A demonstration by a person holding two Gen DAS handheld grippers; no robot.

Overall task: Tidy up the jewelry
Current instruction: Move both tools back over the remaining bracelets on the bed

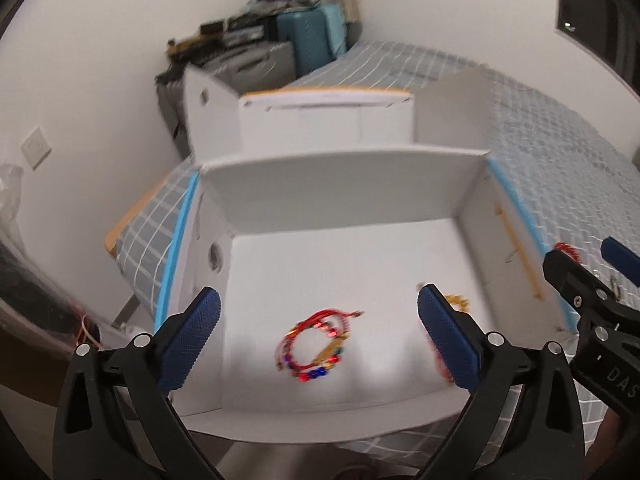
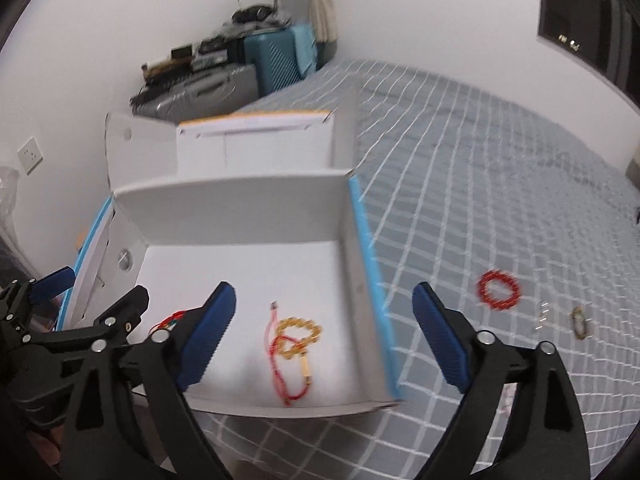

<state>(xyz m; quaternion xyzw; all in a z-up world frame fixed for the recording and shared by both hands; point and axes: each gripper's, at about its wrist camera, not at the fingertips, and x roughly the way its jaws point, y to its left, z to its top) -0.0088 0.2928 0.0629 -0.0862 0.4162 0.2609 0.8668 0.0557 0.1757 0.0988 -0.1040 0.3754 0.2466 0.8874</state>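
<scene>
An open white cardboard box point(image 1: 344, 184) point(image 2: 240, 200) sits on a grey checked bedspread. Inside lie a tangle of red and multicoloured bead bracelets point(image 1: 316, 346) and a yellow bead bracelet with a red cord point(image 2: 298, 334) point(image 1: 456, 302). My left gripper point(image 1: 318, 340) is open and empty above the box floor. My right gripper point(image 2: 324, 340) is open and empty over the box's right wall. On the bedspread to the right lie a red bead bracelet point(image 2: 498, 290) point(image 1: 566, 249), a small silver piece point(image 2: 542, 312) and a small brownish piece point(image 2: 580, 322).
The box flaps stand up at the back and sides. Behind the bed are a blue suitcase point(image 2: 276, 60), a grey case point(image 2: 204, 88) and clutter against the white wall. A dark window point(image 2: 580, 24) is at the upper right.
</scene>
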